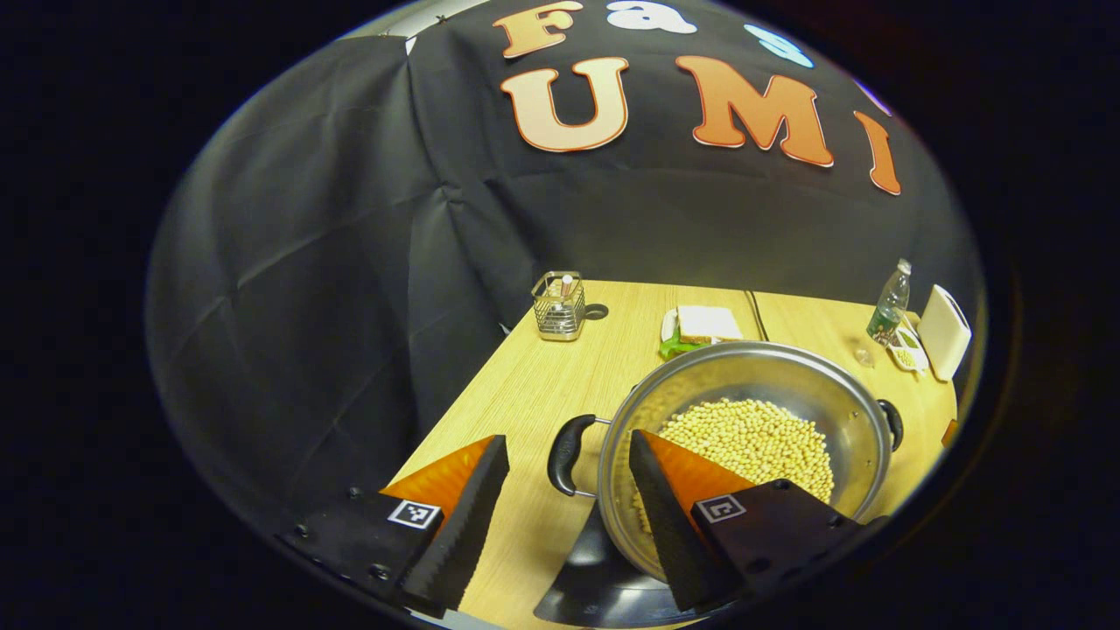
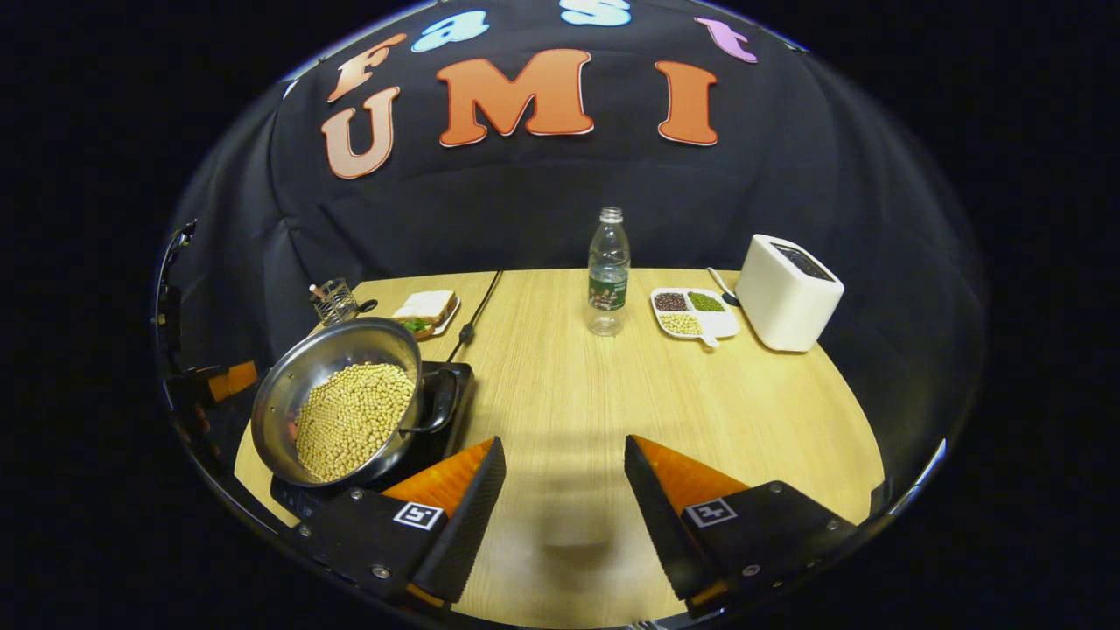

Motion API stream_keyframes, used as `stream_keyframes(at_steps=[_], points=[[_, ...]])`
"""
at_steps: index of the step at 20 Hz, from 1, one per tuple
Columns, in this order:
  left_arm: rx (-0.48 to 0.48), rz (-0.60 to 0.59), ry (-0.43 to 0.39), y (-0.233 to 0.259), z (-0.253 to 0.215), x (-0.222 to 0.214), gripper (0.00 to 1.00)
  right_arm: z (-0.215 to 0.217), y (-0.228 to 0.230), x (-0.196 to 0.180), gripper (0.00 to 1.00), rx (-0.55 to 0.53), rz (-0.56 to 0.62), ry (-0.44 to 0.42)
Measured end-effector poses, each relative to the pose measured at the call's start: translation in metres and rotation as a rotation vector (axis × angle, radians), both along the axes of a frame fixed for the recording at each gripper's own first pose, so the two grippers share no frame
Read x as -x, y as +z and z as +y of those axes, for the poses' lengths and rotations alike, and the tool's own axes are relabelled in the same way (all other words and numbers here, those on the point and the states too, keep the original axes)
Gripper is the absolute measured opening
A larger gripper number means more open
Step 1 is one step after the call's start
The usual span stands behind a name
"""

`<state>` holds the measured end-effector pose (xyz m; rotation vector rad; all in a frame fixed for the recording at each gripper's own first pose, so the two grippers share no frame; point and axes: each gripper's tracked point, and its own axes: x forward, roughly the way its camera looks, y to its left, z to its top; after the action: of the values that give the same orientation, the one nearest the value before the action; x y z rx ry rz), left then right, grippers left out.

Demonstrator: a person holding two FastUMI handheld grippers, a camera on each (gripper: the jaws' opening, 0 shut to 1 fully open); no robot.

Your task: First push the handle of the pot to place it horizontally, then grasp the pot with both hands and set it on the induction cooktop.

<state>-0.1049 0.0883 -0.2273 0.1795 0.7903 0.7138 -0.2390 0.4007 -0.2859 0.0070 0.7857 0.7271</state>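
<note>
The steel pot [image 2: 346, 411], holding pale yellow beans [image 2: 353, 418], sits on the black induction cooktop [image 2: 437, 420] near the desk's [image 2: 569, 402] left edge. A divided tray [image 2: 693, 312] at the far edge holds dark, green and pale beans. The left tool [image 1: 569, 490] is spread around the pot's near handle [image 1: 567, 453]. The right tool [image 2: 560, 490] is spread, holding nothing. The bottle's [image 2: 608, 271] label is unreadable.
</note>
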Motion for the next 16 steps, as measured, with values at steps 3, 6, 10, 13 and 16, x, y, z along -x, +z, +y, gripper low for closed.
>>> stream_keyframes(at_steps=[3, 6, 10, 13, 16], points=[[-0.008, -0.048, -0.039, 0.014, -0.036, -0.015, 0.92, -0.031, 0.003, -0.019, 0.87, -0.014, -0.024, -0.025], [-0.023, -0.096, -0.092, 0.034, -0.075, -0.034, 0.94, -0.056, 0.008, -0.040, 0.88, -0.042, -0.054, -0.053], [-0.063, -0.174, -0.174, 0.068, -0.121, -0.062, 0.94, -0.085, 0.026, -0.066, 0.90, -0.098, -0.116, -0.072], [-0.085, -0.243, -0.233, 0.097, -0.155, -0.082, 0.92, -0.108, 0.048, -0.090, 0.92, -0.135, -0.199, -0.088], [-0.097, -0.300, -0.281, 0.123, -0.183, -0.093, 0.94, -0.129, 0.078, -0.111, 0.93, -0.174, -0.287, -0.095]])
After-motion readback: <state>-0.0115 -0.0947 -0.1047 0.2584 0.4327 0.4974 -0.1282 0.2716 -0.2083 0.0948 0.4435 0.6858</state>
